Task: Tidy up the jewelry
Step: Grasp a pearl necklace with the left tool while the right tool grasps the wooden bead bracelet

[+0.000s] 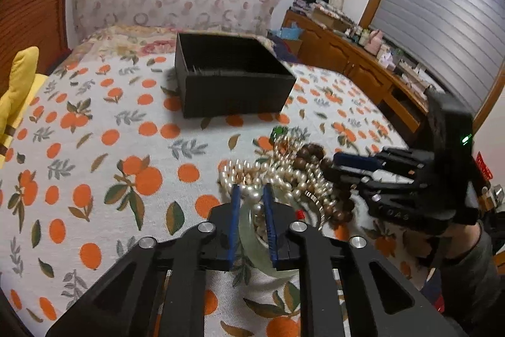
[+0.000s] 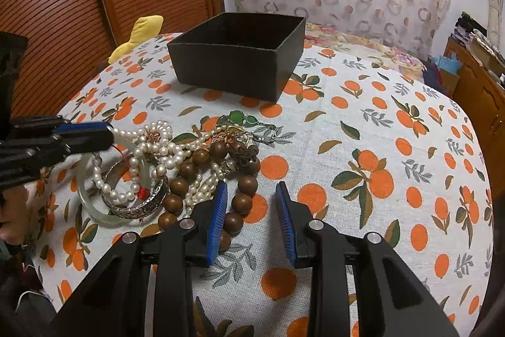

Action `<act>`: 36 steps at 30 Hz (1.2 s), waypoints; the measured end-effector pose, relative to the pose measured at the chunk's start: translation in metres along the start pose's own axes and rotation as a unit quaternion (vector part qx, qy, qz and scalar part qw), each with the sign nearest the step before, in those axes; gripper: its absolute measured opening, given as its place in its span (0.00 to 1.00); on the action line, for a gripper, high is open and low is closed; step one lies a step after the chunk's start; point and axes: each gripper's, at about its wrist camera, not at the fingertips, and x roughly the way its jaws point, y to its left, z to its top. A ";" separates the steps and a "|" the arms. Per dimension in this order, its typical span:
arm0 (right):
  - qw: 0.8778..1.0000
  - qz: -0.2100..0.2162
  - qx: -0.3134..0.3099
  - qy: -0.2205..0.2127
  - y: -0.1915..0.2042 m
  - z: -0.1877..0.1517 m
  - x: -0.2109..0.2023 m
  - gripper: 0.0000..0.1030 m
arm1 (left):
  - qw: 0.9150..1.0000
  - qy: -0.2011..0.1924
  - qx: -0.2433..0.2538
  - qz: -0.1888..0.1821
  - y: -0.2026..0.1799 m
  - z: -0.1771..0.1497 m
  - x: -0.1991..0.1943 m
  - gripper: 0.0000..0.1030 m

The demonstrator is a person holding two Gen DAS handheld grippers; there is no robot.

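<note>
Blue-padded fingers of the left gripper (image 1: 251,195) straddle the rim of a pale green jade bangle (image 1: 252,239), the jaws narrowed around it and a strand of pearls, though whether the pads actually press the bangle I cannot tell. Seen from the other side, that gripper's tip reaches into the near-left edge of the jewelry heap (image 2: 176,166), right at the pearl necklace (image 2: 151,147), with the bangle lying flat on the cloth beneath an engraved silver cuff (image 2: 139,204). Over on the right, the right gripper (image 2: 251,188) hangs with its jaws spread wide and nothing between them but a few beads of the brown wooden bead string (image 2: 243,198), which curls past its left pad. A green-stoned chain bracelet (image 2: 246,120) lies at the far edge of the heap. Beyond it, well apart from the pile, sits the open black box (image 2: 236,65) on the orange-print tablecloth (image 2: 378,147). A yellow plush toy (image 2: 142,33) rests at the far-left edge, near the wooden slatted doors (image 2: 79,5).
</note>
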 end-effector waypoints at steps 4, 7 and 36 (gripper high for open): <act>1.000 -0.001 -0.001 0.000 0.000 0.000 0.000 0.33 | 1.000 -0.012 0.004 0.001 0.000 0.007 -0.011 0.07; 1.000 0.000 0.000 0.000 0.000 0.000 0.000 0.33 | 1.000 -0.013 0.005 0.003 0.002 0.010 -0.012 0.06; 0.997 0.019 -0.015 -0.079 0.009 0.018 -0.057 0.14 | 0.992 -0.118 0.034 -0.008 -0.028 0.070 -0.078 0.06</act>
